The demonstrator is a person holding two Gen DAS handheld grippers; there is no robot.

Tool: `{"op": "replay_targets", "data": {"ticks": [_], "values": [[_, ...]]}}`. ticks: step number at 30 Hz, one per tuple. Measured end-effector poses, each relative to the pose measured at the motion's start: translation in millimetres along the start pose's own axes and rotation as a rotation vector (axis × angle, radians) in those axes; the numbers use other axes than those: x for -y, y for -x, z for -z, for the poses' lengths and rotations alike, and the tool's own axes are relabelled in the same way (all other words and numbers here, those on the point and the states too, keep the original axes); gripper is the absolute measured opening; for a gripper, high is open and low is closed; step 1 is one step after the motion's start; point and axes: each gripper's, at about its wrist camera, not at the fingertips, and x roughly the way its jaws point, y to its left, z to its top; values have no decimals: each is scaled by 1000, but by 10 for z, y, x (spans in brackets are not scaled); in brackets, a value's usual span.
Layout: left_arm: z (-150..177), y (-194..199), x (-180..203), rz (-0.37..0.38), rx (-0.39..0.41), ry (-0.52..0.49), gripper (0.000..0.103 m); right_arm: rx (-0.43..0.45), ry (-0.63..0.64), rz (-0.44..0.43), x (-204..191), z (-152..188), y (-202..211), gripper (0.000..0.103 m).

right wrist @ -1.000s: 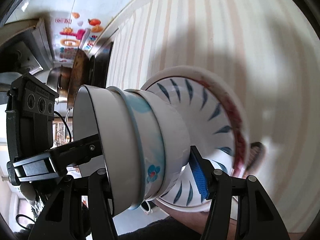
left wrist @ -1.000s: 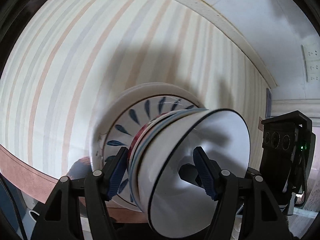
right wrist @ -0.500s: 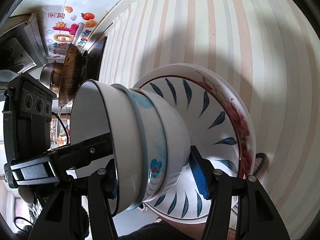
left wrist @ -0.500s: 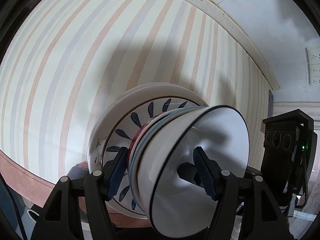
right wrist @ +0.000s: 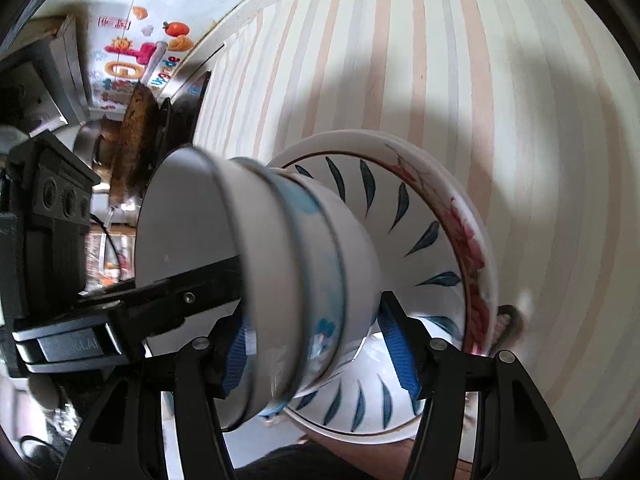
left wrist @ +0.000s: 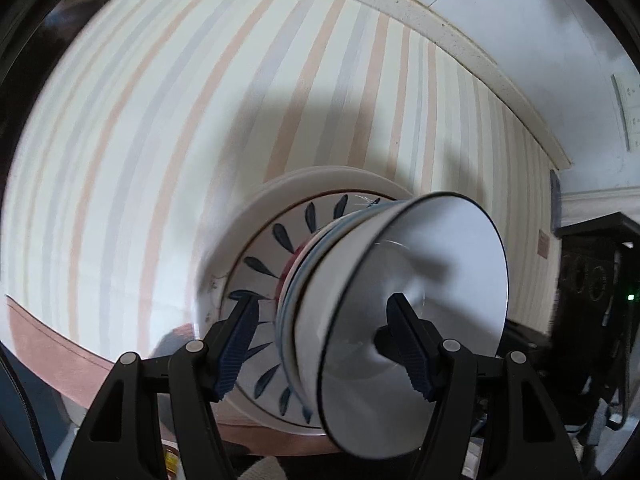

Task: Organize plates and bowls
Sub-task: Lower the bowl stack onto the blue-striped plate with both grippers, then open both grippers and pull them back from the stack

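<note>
Three nested white bowls [left wrist: 400, 300] stand on a blue-petal plate [left wrist: 260, 264]. That plate lies on a larger white plate [left wrist: 240, 216] near the edge of the striped table [left wrist: 160, 120]. My left gripper [left wrist: 320, 320] is shut on the bowl stack, with one finger inside the top bowl and the other outside, over the petal plate. My right gripper [right wrist: 312, 328] straddles the same bowls [right wrist: 280, 260] from the opposite side. One of its pads sits at the top rim and the other by the bottom bowl above the petal plate [right wrist: 420, 232]. Its jaws are opening slightly.
The table's brown front edge [left wrist: 48, 340] runs close under the plates. A dark reddish thing [right wrist: 508, 320] peeks out beside the plates. A dark pan and kitchen clutter [right wrist: 132, 140] stand at the far left of the right wrist view. A wall [left wrist: 520, 20] borders the table.
Both views have tilted a little, and more of the two plates shows now. The bowls stay between both pairs of fingers as before.
</note>
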Motion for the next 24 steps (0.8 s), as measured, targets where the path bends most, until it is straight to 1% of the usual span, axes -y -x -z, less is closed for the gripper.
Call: {"op": "replay_targets", "data": {"ticks": [2,3,5,6,7,9,14,16,20,22,23,24], "values": [[37,73,41,-41,23,-36,65,15,28,45,-60,24,55,67],[52,103,45,-52,33,-44,65,29,41,66,-92,42,102,70],[91,193,62,-89,67,-70,67,47,64,106,-150,74,176,74],[114,236,63,-110,83,-75,71,57,73,118,-176,90,211,75],[142,292,64,-126,102,-80,79,71,81,140,-206,118,267,80],[190,368,59,-151,133,-83,90,96,93,172,-254,167,358,88],[331,595,59,-194,232,-102,90,202,124,277,-377,314,658,92],[409,704,79,-206,275,-117,90,268,151,326,-452,396,807,93],[545,960,137,-225,399,-144,90,367,162,400,-603,569,1068,96],[625,1091,146,-219,446,-160,90,419,159,425,-697,687,1200,97],[664,1157,139,-204,459,-174,91,446,157,430,-741,749,1267,97],[679,1190,144,-200,462,-184,100,460,155,437,-792,790,1302,98]]}}
